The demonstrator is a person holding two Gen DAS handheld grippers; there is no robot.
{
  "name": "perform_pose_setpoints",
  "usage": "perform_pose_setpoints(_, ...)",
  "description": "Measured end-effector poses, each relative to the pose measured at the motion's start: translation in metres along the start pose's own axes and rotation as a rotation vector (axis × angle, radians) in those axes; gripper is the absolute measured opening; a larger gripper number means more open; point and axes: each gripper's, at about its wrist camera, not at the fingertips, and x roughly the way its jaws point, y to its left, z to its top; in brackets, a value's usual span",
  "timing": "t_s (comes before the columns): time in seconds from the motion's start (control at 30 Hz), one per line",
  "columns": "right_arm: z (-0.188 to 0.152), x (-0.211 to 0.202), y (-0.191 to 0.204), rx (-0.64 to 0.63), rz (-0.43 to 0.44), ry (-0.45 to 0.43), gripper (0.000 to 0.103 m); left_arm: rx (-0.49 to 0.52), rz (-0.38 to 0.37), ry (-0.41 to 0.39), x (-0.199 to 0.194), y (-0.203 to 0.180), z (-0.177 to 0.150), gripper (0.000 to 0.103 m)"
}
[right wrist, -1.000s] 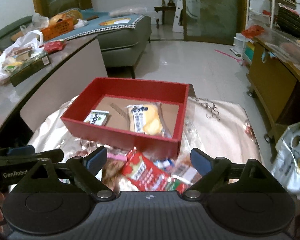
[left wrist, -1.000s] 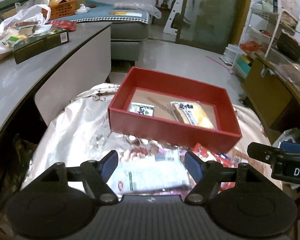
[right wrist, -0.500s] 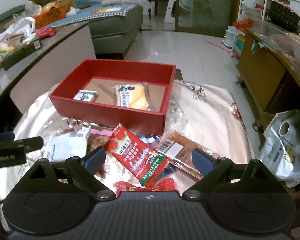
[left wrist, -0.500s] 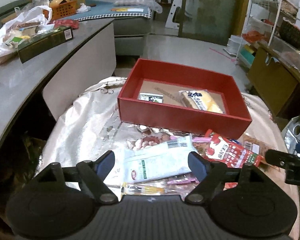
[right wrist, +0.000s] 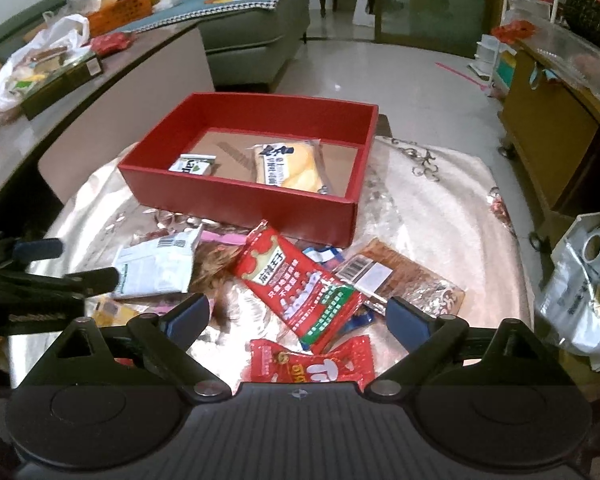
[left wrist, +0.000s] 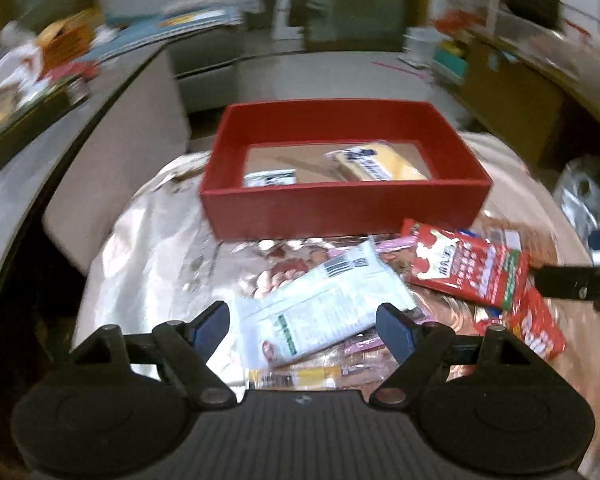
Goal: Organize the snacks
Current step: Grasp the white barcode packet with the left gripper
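Note:
A red box (left wrist: 340,208) (right wrist: 240,204) stands on the shiny cloth, holding a yellow cake packet (left wrist: 380,164) (right wrist: 288,164) and a small white-green packet (left wrist: 270,178) (right wrist: 192,165). In front of it lies a pile of loose snacks. My left gripper (left wrist: 304,326) is open low over a white packet (left wrist: 320,308) (right wrist: 156,266), which lies between its fingers untouched. My right gripper (right wrist: 300,318) is open over a long red packet (right wrist: 300,284) (left wrist: 468,268). A small red packet (right wrist: 312,364), a brown barcode packet (right wrist: 400,276) and a yellow stick (left wrist: 296,378) lie close by.
A grey counter (right wrist: 20,132) with a plastic bag and a green box curves along the left. A wooden cabinet (right wrist: 548,136) stands at the right, with a clear plastic bag (right wrist: 580,292) below it. A sofa (right wrist: 252,48) and tiled floor lie beyond the box.
Both grippers have come down closer to the snack pile. The left view has rolled, so the box now sits level in it, and its jaws stand slightly wider than a second ago.

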Motion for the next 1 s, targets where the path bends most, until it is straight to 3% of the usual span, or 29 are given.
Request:
perform_pose_setpoints(0.17, -0.001, 0.001, -0.004, 0.017, 0.027, 0.019, 0.098, 0.186, -0.08, 0.022, 0.026, -0.007, 0.007, 0.075)
perform_pose_setpoints(0.4, -0.003, 0.017, 0.0, 0.0, 0.049, 0.085, 0.098, 0.336, -0.134, 0.027, 0.06, -0.011, 0.013, 0.075)
perform_pose_setpoints(0.63, -0.001, 0.03, 0.006, -0.014, 0.067, 0.133, 0.098, 0.314, -0.216, 0.086, 0.073, -0.007, 0.013, 0.075)
perform_pose_setpoints(0.83, -0.002, 0.031, 0.008, -0.014, 0.071, 0.148, 0.098, 0.352, -0.174, 0.148, 0.07, -0.022, -0.007, 0.066)
perform_pose_setpoints(1.0, -0.004, 0.035, 0.008, -0.018, 0.055, 0.161, 0.099, 0.224, -0.153, 0.196, 0.06, -0.024, -0.006, 0.06)
